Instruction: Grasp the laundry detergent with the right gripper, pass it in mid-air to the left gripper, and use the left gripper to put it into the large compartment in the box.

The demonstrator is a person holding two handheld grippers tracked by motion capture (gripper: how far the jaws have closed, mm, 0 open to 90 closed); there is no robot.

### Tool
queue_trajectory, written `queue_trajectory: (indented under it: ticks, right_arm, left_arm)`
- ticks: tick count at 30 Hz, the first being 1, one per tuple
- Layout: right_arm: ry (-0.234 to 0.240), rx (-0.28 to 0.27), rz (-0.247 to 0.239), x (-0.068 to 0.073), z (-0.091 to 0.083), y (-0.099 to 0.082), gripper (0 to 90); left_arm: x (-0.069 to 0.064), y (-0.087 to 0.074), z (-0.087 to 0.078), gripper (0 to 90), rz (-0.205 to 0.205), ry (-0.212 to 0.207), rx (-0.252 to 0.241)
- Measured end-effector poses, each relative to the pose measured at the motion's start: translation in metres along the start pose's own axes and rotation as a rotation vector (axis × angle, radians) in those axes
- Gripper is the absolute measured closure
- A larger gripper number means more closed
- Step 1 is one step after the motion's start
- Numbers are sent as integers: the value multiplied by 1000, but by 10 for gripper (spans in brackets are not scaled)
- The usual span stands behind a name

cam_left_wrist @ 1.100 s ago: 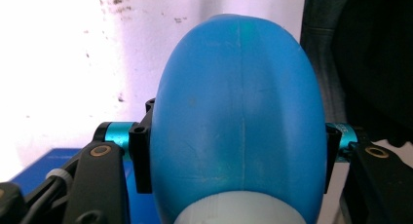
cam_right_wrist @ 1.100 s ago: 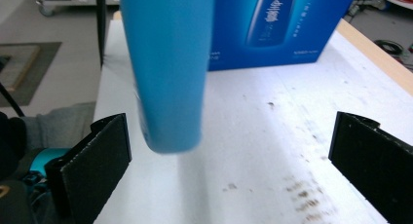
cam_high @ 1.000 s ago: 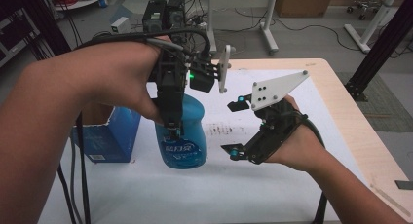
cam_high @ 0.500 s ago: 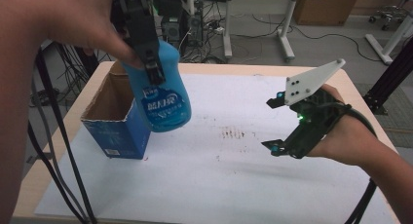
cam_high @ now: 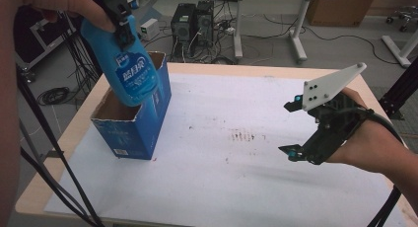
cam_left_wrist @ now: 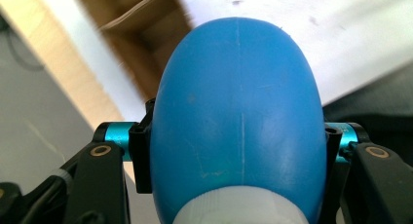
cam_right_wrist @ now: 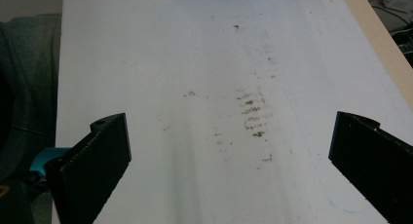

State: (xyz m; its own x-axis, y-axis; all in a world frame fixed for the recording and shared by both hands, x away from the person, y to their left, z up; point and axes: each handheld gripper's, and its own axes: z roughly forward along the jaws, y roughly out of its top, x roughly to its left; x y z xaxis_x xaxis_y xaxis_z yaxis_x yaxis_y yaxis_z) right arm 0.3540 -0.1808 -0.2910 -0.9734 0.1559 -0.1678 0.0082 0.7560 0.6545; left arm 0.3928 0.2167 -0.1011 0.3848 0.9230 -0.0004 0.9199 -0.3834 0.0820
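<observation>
A blue plastic bottle (cam_high: 129, 64) with a white label hangs tilted over the open top of a blue cardboard box (cam_high: 139, 119) at the table's left. My left gripper (cam_high: 118, 12) is shut on the bottle's upper part, high at the left of the high view. In the left gripper view the bottle (cam_left_wrist: 238, 121) sits between both jaws, with its white cap end nearest the camera and the brown inside of the box (cam_left_wrist: 141, 34) beyond. My right gripper (cam_high: 293, 127) stands open over the white sheet at the right, holding nothing; its jaws are wide apart (cam_right_wrist: 229, 170).
A white sheet (cam_high: 236, 177) with dark smudges (cam_high: 246, 135) covers the wooden table (cam_high: 39, 187). Black cables (cam_high: 54, 153) trail down the left side. Beyond the table stand computer towers (cam_high: 192, 22), desk legs and floor cables.
My left gripper has carried the bottle from mid-table leftward and up, so it now hangs over the box's opening. The right gripper has stayed open at the right.
</observation>
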Motion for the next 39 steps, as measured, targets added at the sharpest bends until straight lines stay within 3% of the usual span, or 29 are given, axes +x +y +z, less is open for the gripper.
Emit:
queue_trajectory:
  ticks: [1,2,4,8,12,17,23,24,26,32,35,39]
  right_arm:
    - [0,0,0,0,0,0,7]
    - [-1,0,-1,0,0,0,7]
    - [-1,-1,-4,0,1,0,7]
    - [-7,1,1,0,1,0,7]
    - [-7,5,-1,-1,2,0,7]
    - [-11,9,3,1,4,2,7]
    - [-19,12,13,2,4,2,7]
    - [-19,12,14,1,3,1,7]
    - [-22,15,16,1,3,0,7]
    - [-30,22,28,1,1,-2,7]
    - [-35,16,28,3,-1,-2,7]
    - [-34,13,26,5,0,-3,7]
  left_arm:
    - [0,0,0,387,0,0,0]
    - [7,-1,4,387,-74,29,15]
    - [13,-1,9,387,-120,49,25]
    - [22,0,22,387,-150,54,54]
    - [28,2,36,387,-142,41,69]
    - [34,6,63,386,-88,21,88]
    - [33,11,103,387,65,46,123]
    - [33,12,109,386,127,49,125]
    - [32,12,121,387,195,55,135]
    - [31,13,151,386,316,36,142]
    - [29,13,164,386,403,43,142]
    - [29,13,177,386,454,44,147]
